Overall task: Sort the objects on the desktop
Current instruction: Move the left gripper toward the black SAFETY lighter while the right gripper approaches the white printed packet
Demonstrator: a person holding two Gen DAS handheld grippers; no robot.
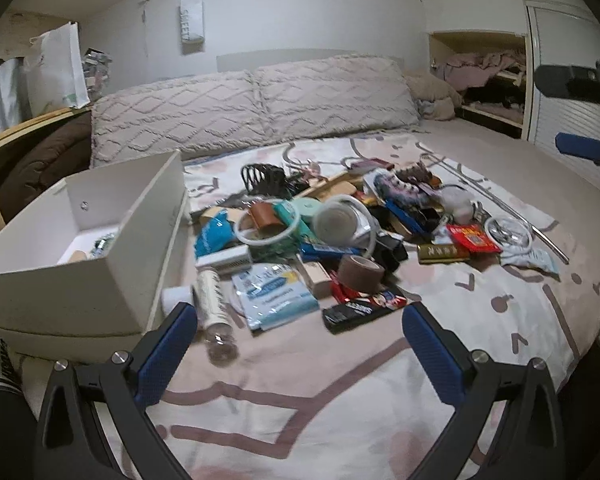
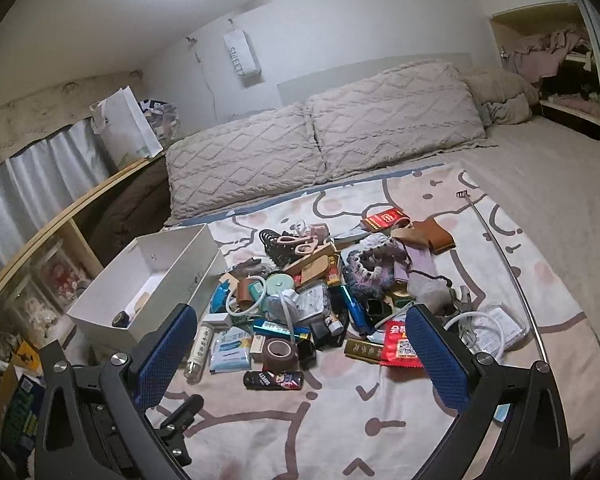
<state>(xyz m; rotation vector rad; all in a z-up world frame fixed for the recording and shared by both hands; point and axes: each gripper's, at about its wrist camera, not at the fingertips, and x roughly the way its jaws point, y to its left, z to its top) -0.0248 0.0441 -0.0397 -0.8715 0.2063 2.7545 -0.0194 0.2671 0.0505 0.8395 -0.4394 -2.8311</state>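
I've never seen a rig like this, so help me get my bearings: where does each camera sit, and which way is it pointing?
Left wrist view: sits low behind the open left tongs, facing the pillows; the right tongs' tips poke in at the right edge.
Right wrist view: sits higher behind the open right tongs, looking down on the pile; the left tool shows lower left.
Shared: white box, brown tape roll, clear bottle.

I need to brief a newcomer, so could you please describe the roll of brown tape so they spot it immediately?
Start at the white box on the bed's left; the clutter pile lies to its right. On the pile's near edge stands the brown tape roll, the only squat brown ring with an open centre.
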